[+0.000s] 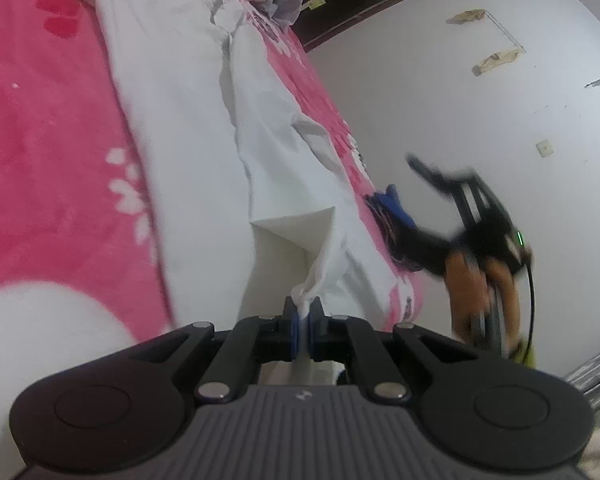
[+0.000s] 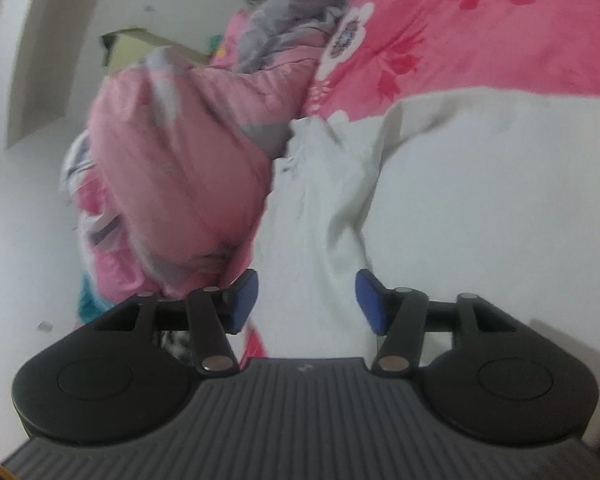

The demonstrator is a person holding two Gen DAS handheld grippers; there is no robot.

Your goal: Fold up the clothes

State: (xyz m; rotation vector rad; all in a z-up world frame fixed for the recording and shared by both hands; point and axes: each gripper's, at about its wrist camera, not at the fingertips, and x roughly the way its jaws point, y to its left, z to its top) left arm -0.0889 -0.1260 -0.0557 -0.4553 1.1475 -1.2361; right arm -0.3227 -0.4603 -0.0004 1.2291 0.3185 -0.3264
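While we pinch: left tongs (image 1: 304, 312) clamp the white cotton garment (image 1: 188, 128).
Right tongs (image 2: 306, 300): we hold them apart, gripping nothing.
Bed: pink floral fleece blanket (image 1: 40, 140).

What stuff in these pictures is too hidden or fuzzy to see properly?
- Left wrist view: the right gripper beside the bed is smeared by motion blur, so its fingers are unclear there.
- Left wrist view: the white garment runs past the top edge; what kind it is cannot be told.
- Right wrist view: the pink quilt is blurred, and it hides what lies behind it.
- Left wrist view: small items on the wall are too small to name.
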